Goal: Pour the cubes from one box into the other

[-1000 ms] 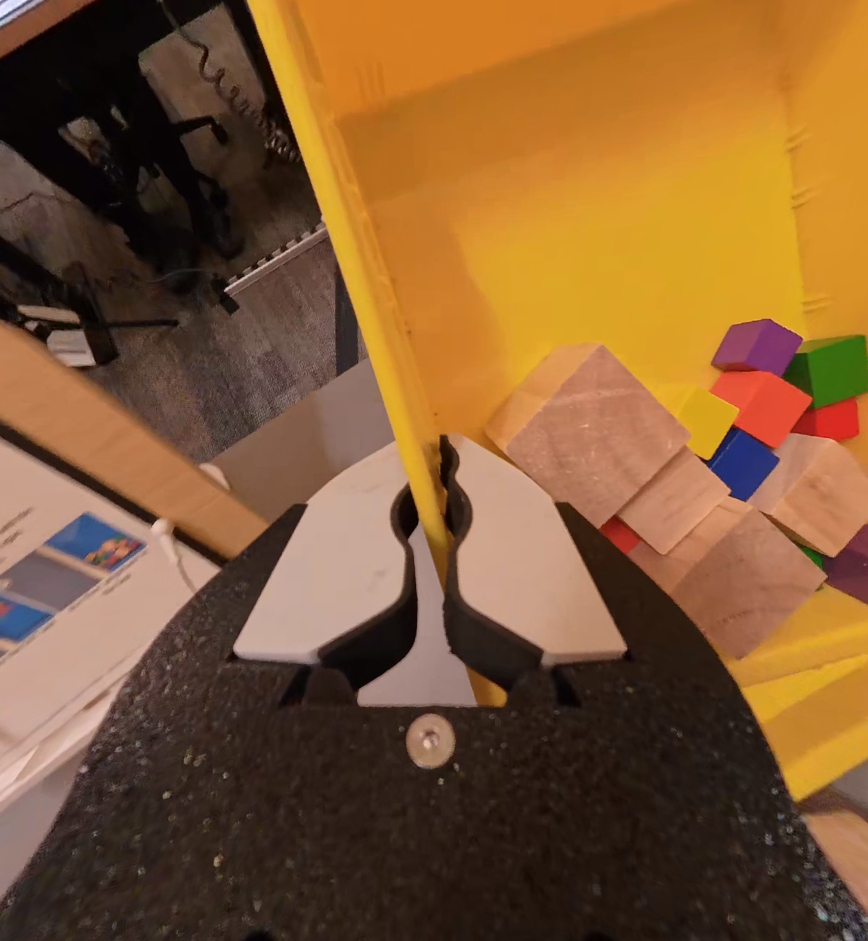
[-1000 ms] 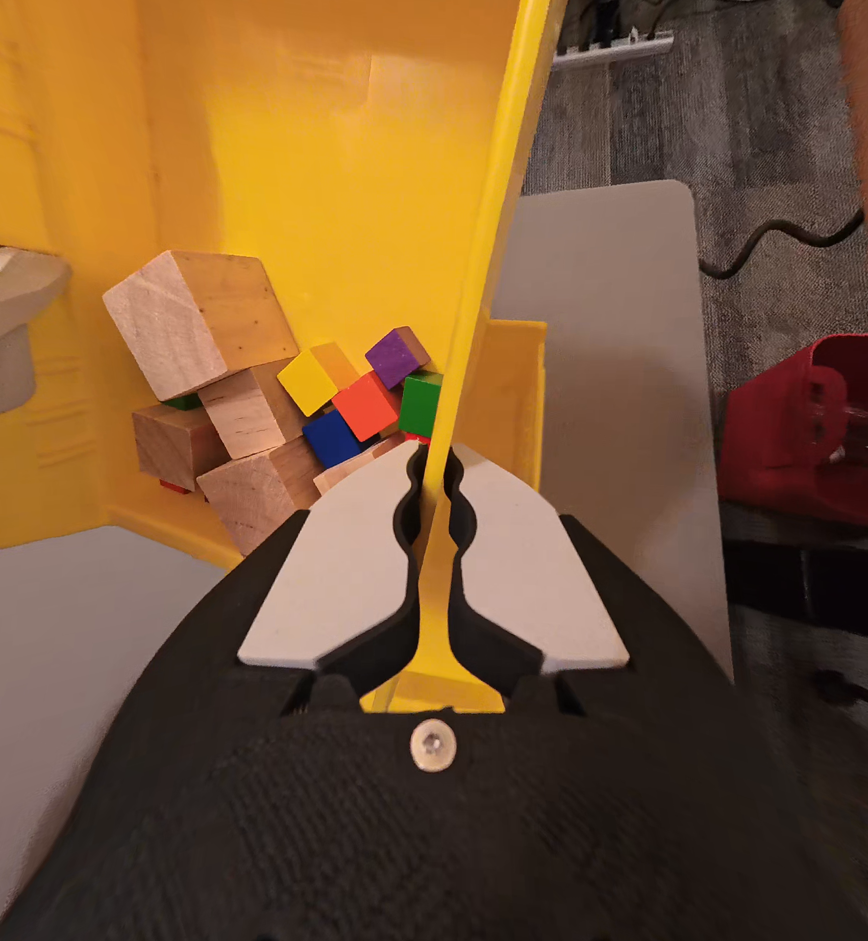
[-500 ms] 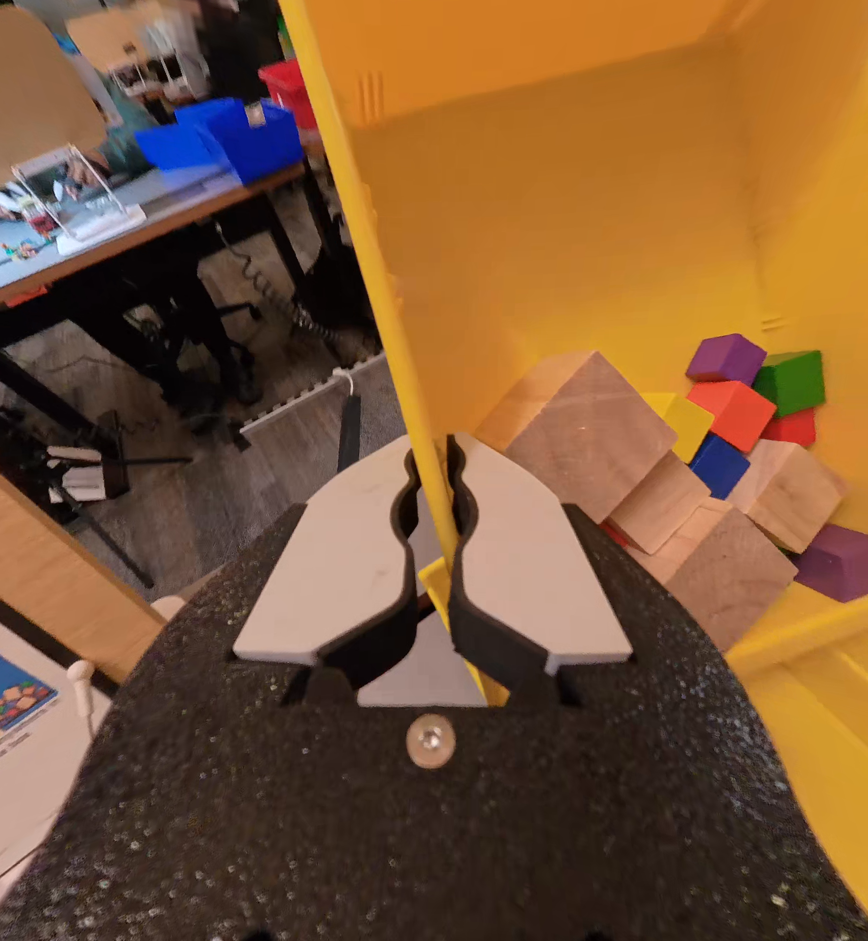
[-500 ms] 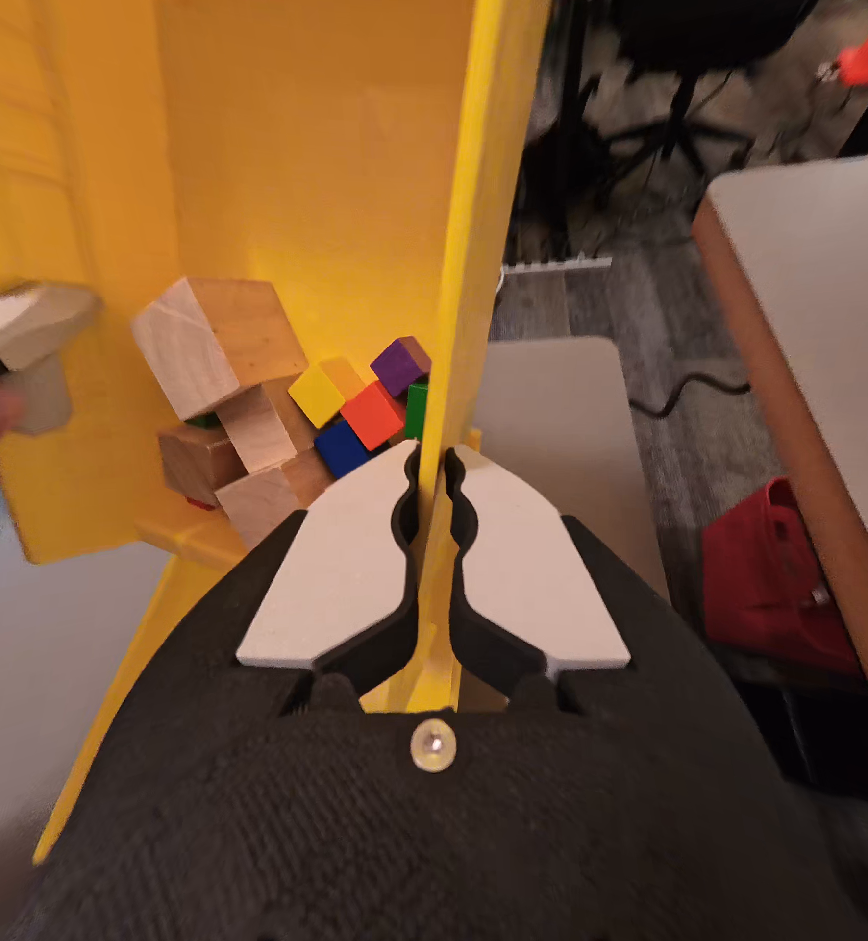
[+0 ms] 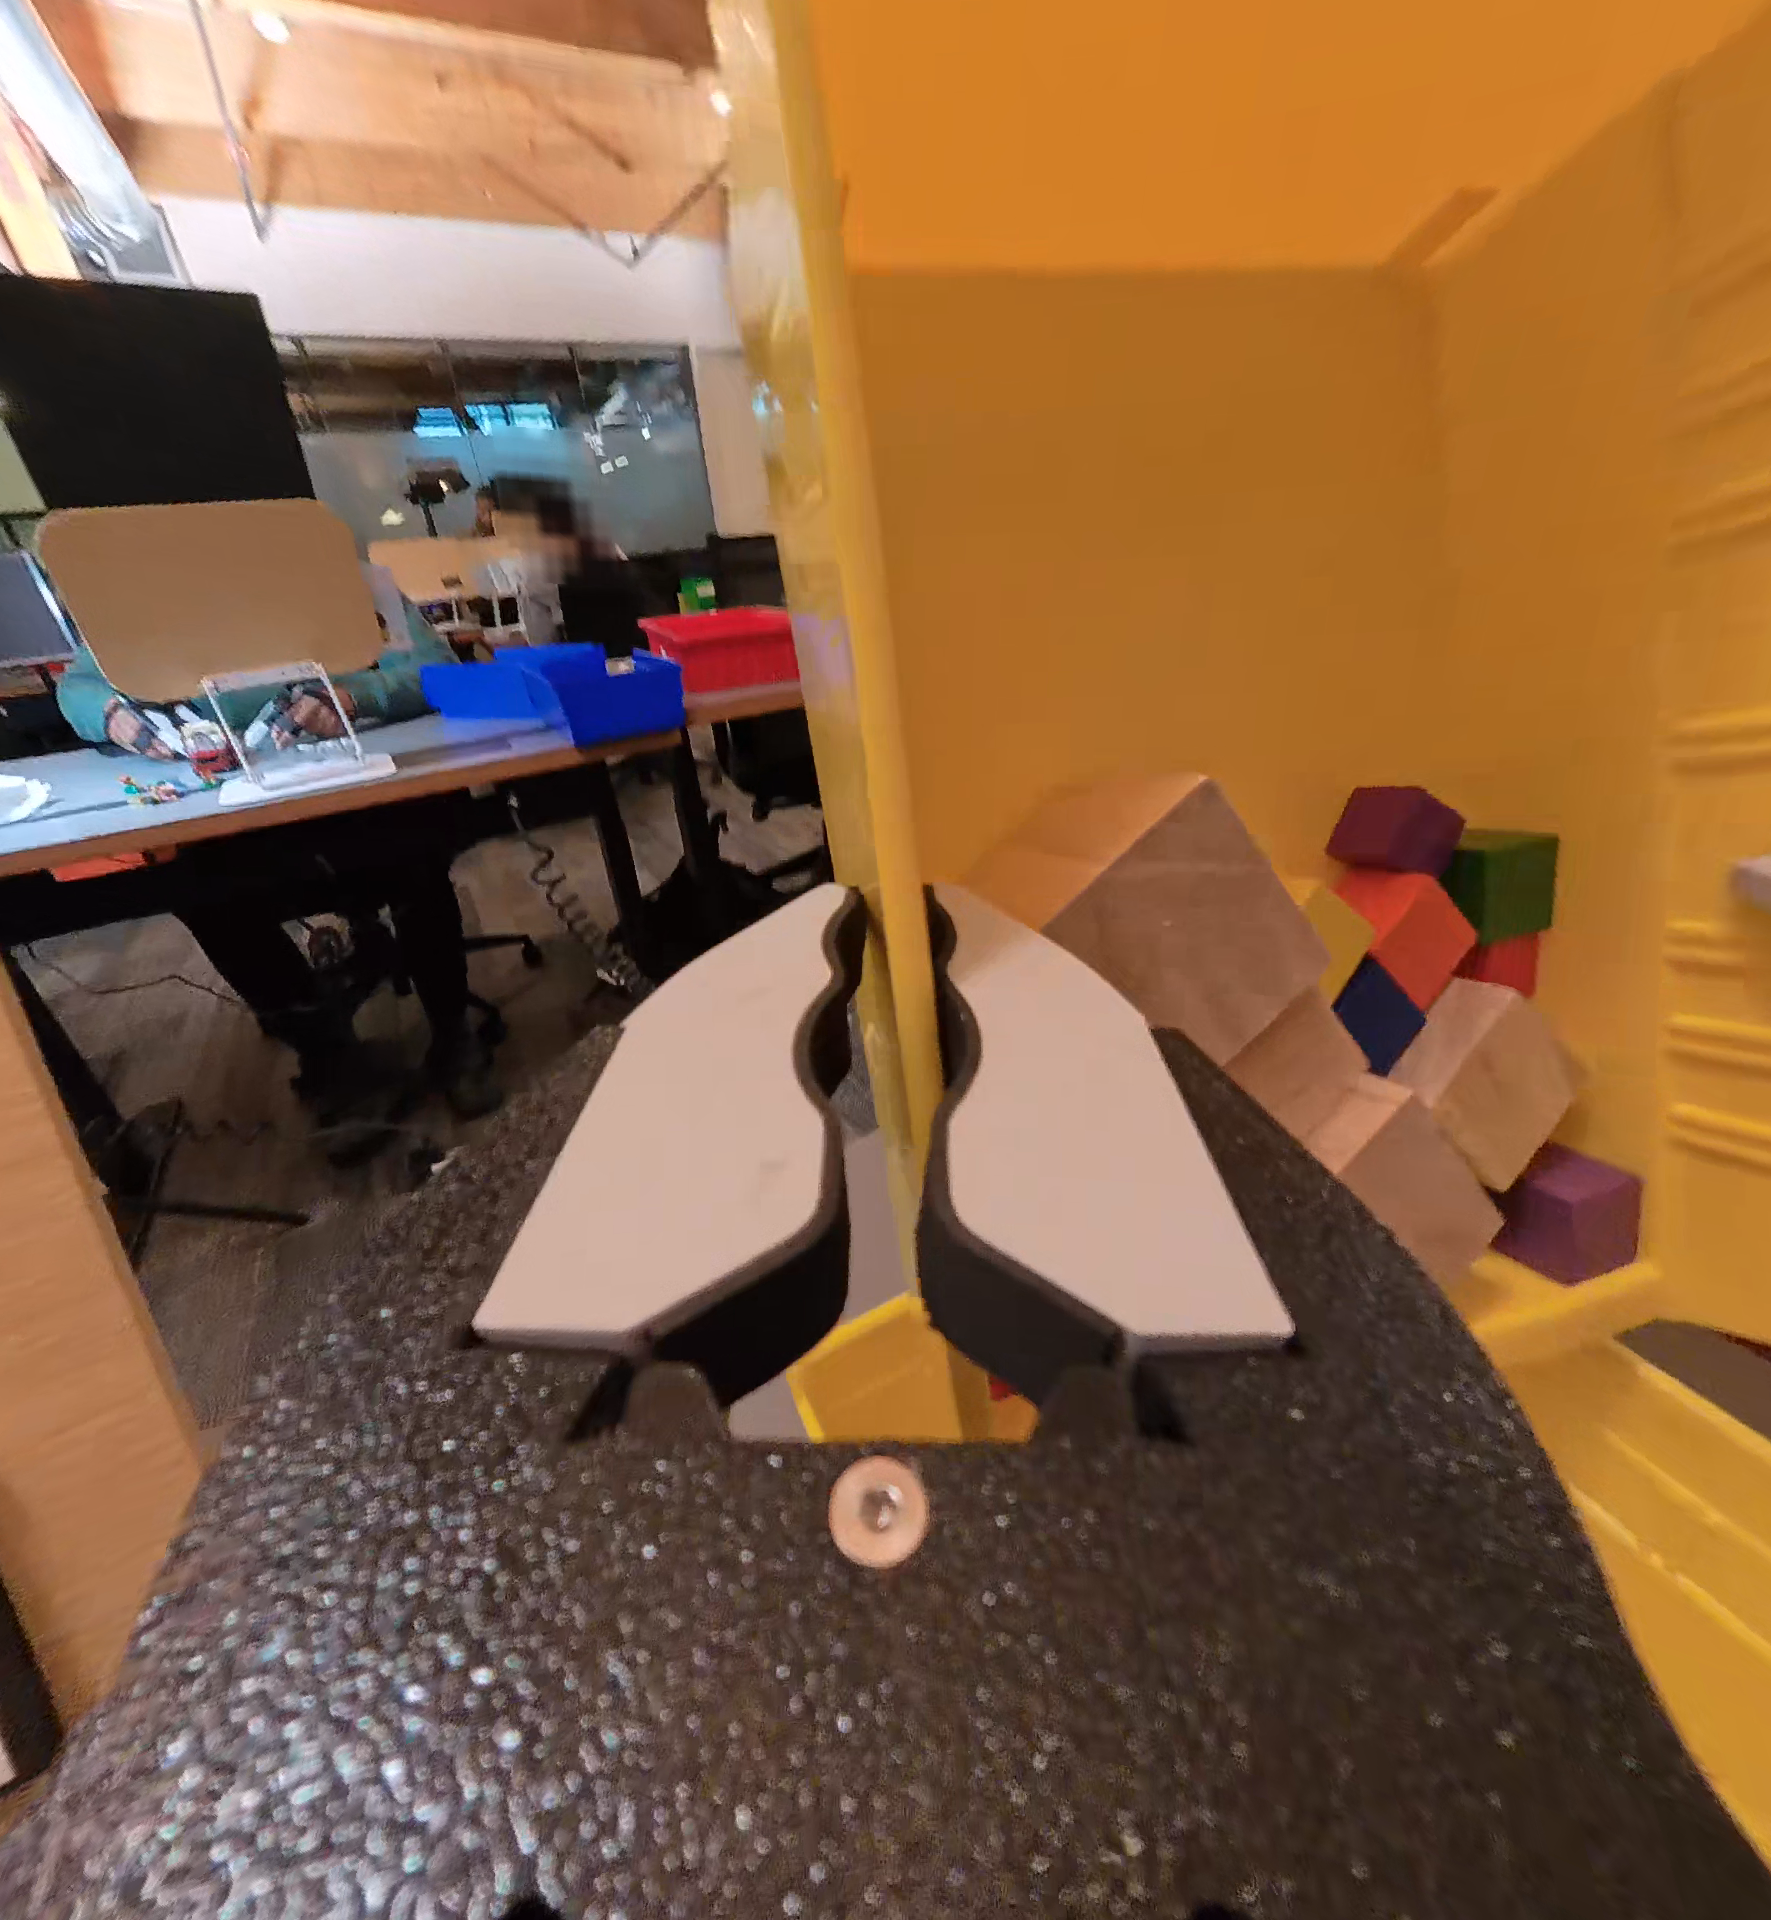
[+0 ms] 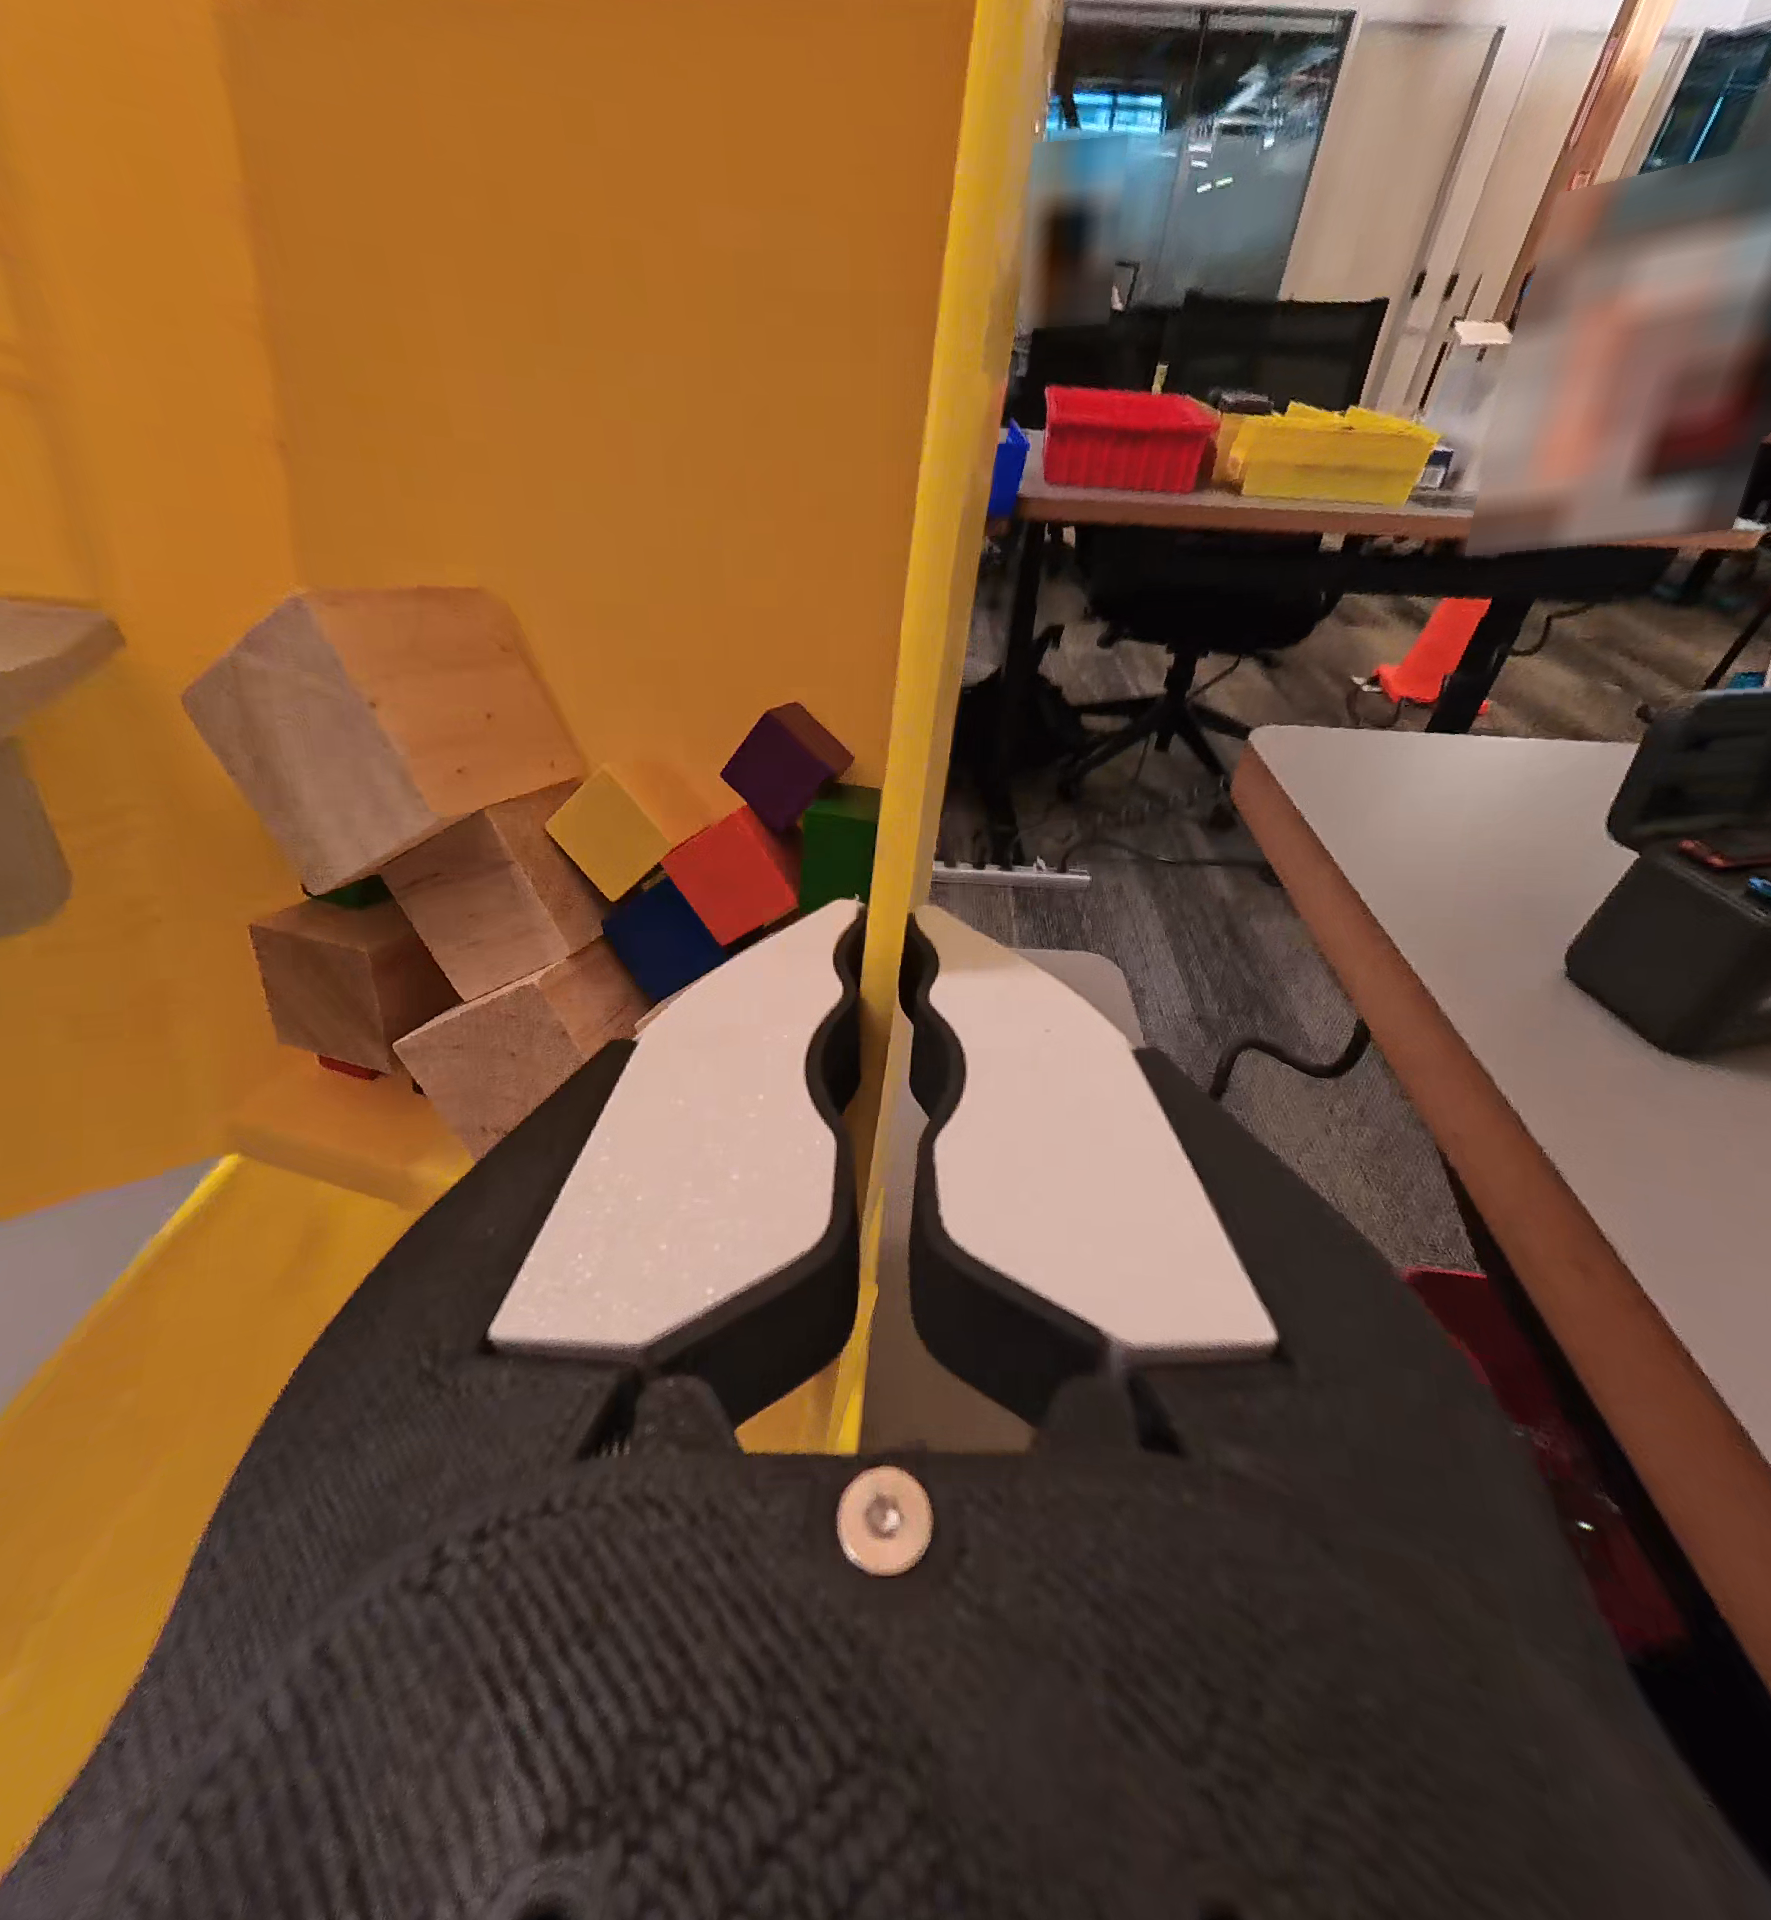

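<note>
Item: yellow box point(image 5: 1120, 582), tipped steep, L gripper point(image 5: 896, 935) & R gripper point(image 6: 886, 925) each clamped on opp. side walls; cubes point(image 6: 507, 873) piled at low end above second box point(image 5: 1712, 1538); step: mid-pour; next likely needs more tilt.

Your two wrist views are evenly lit by indoor light. The yellow box point(image 5: 1151, 540) glows orange in its upper part, with soft shadows beneath the cubes point(image 6: 507, 862). Wide-angle distortion bends the table edge point(image 6: 1504, 1174) and the frame borders. The distant desks point(image 5: 341, 779) appear slightly soft, and mosaic patches cover the background figures.
</note>
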`<state>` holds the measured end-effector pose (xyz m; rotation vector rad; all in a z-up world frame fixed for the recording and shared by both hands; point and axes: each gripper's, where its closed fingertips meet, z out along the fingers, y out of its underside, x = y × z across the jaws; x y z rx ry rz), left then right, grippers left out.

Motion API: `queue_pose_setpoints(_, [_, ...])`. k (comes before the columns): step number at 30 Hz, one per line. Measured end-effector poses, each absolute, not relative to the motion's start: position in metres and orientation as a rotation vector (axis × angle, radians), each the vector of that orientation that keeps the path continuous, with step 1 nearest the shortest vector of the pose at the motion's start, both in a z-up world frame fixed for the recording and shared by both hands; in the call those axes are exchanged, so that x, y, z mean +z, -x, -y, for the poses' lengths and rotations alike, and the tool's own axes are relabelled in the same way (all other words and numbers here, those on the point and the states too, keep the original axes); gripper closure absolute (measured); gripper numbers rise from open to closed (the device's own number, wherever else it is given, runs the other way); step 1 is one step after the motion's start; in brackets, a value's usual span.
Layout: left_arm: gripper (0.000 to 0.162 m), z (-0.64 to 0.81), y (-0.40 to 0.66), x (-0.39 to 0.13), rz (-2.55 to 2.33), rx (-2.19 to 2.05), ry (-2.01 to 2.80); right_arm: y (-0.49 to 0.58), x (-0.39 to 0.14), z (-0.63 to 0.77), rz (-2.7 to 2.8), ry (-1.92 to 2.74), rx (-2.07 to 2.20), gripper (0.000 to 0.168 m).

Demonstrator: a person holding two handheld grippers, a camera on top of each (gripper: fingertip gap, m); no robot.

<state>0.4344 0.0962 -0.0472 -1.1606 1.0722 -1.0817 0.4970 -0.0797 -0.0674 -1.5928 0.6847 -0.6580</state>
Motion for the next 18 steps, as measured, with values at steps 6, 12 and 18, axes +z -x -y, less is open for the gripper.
queue_pose_setpoints(6, [0.152,-0.095,-0.425,-0.038,-1.019,-1.105,1.092,-0.494,-0.074,0.076,-0.662,1.512,-0.663,0.164])
queue_pose_setpoints(12, [0.151,-0.090,-0.420,-0.042,-0.988,-1.167,1.058,-0.490,-0.075,0.080,-0.676,1.389,-0.642,0.165])
queue_pose_setpoints(18, [0.151,-0.082,-0.415,-0.034,-0.970,-1.163,1.004,-0.489,-0.071,0.086,-0.682,1.298,-0.637,0.165])
